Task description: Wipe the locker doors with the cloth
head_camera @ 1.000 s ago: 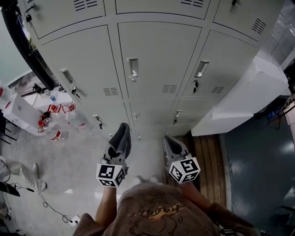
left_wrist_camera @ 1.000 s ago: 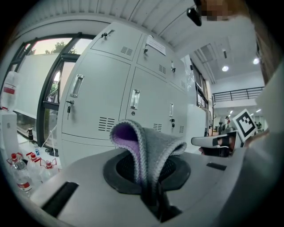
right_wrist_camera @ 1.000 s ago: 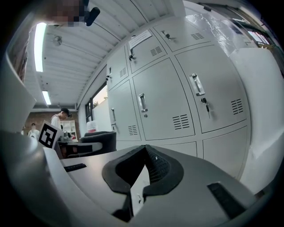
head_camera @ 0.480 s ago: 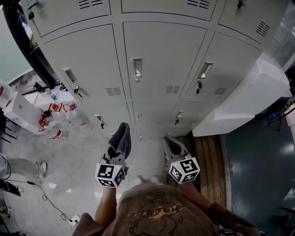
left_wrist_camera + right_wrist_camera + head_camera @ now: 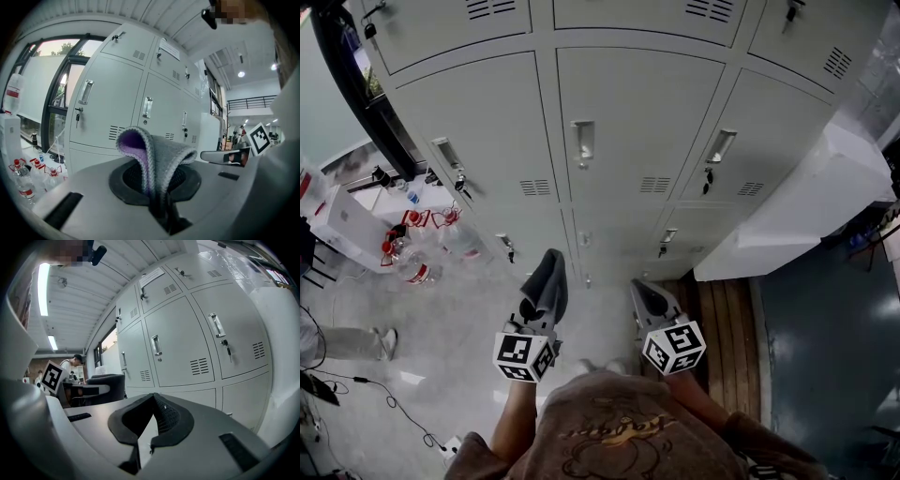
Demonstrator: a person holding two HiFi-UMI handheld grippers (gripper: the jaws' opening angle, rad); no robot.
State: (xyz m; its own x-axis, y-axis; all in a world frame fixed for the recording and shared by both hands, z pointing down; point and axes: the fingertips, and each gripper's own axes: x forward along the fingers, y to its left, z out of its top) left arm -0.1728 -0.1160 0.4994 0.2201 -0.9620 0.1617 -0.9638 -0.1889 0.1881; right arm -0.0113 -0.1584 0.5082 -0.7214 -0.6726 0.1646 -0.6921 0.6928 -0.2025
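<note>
Grey metal locker doors (image 5: 637, 122) fill the top of the head view, each with a silver handle (image 5: 581, 142) and vent slots. My left gripper (image 5: 546, 281) is held low in front of them, apart from the doors, shut on a grey cloth (image 5: 547, 274). In the left gripper view the cloth (image 5: 157, 152) loops up out of the closed jaws of the left gripper (image 5: 157, 180), purple on its inner side. My right gripper (image 5: 645, 295) hangs beside it, shut with nothing in it. The right gripper view has the right gripper (image 5: 151, 401) pointing at the locker doors (image 5: 183, 348).
Several water bottles (image 5: 412, 267) and a white box (image 5: 342, 220) stand on the floor at the left. A white wrapped block (image 5: 806, 206) leans at the right above wooden boards (image 5: 727, 319). A person's leg (image 5: 342, 342) and a cable (image 5: 389, 408) are at the far left.
Both grippers have stayed where they were, the cloth still gripped. The view has tipped slightly, so the lockers sit lower. The person's legs at the left have moved toward the edge.
</note>
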